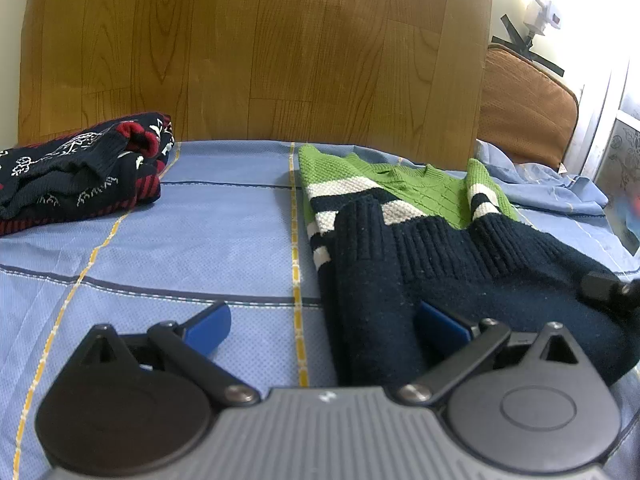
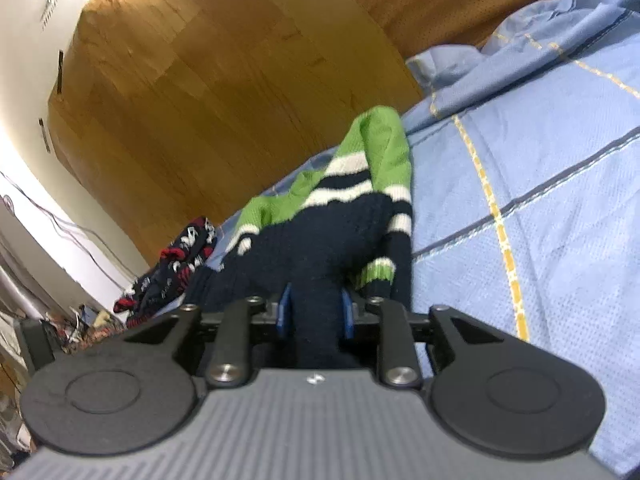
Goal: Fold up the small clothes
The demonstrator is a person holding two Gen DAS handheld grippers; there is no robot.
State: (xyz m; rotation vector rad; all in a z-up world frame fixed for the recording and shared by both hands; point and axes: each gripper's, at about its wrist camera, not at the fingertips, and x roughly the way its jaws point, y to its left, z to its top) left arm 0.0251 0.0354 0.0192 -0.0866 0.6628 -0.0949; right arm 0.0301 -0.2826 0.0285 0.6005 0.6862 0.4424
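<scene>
We are folding a green and navy sweater lying on the blue bedsheet, its navy hem nearest us and its green neck pointing away toward the wooden headboard. Our right gripper is pinching a bunched ridge of navy knit between its narrowed blue pads. Our left gripper is standing wide, one finger over the sheet, the other against the sweater's left hem, gripping nothing. The sweater's long axis is running straight ahead, so the fold probably goes forward. A folded dark patterned sweater is sitting well apart, to the left.
</scene>
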